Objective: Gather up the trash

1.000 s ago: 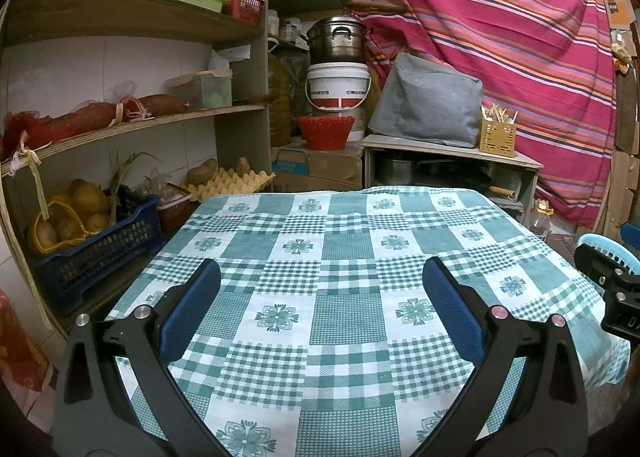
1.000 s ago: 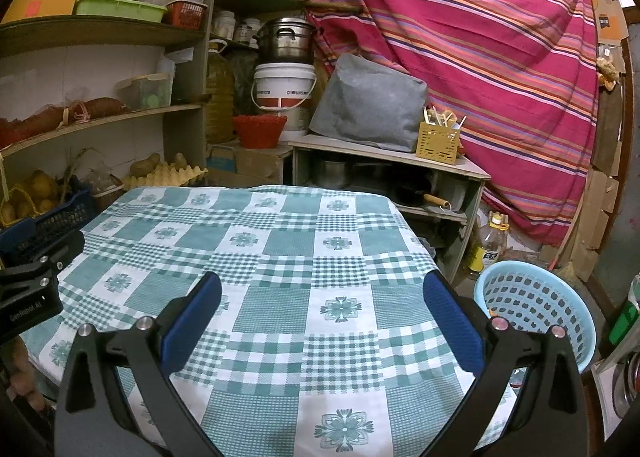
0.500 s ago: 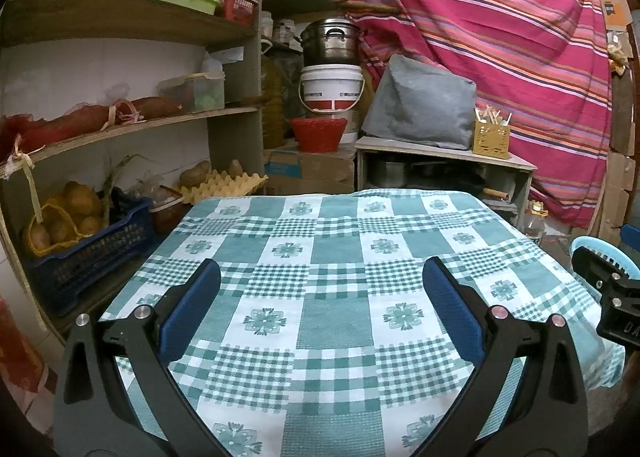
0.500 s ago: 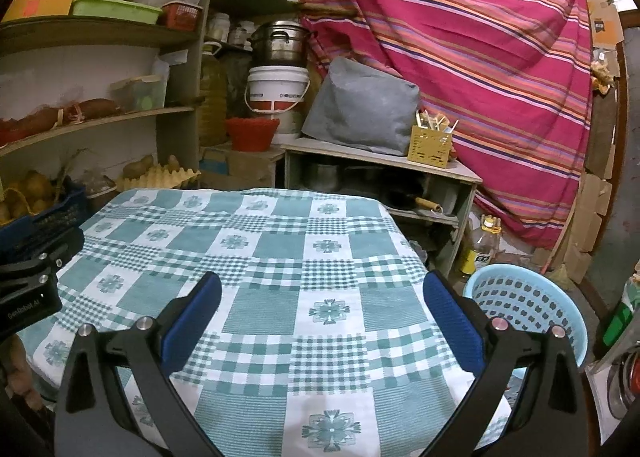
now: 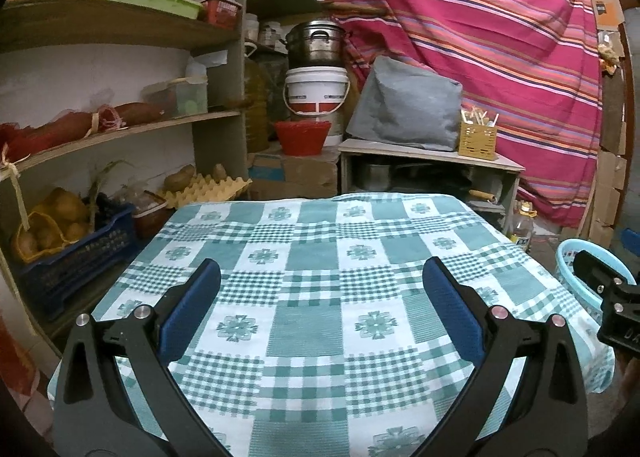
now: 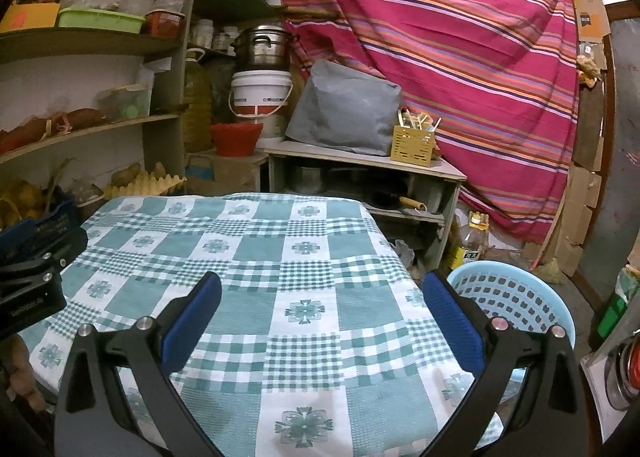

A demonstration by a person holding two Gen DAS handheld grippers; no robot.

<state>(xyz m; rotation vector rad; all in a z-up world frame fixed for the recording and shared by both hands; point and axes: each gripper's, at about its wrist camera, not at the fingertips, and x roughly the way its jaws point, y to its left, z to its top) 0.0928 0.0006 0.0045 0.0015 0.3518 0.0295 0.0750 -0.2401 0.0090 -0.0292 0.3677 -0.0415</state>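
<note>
Left gripper (image 5: 320, 277) held above the near part of the green-and-white checked tablecloth (image 5: 320, 257), blue-padded fingers (image 5: 192, 309) spread wide with nothing between them. Right gripper (image 6: 320, 279) likewise gaping and holding nothing, poised over the cloth's right half, its right finger (image 6: 450, 321) overlapping the rim of the light blue plastic basket (image 6: 516, 297) in the picture. Basket on the floor just beside the table's right edge; contents not discernible. No trash discernible on the cloth in either view. Behind the table: wooden shelves (image 5: 120, 133) with a blue crate (image 5: 76, 257) of potatoes, an egg tray (image 5: 208, 189), a white bucket (image 5: 316, 91) under a steel pot (image 5: 316, 43), and a striped red curtain (image 5: 500, 57).
</note>
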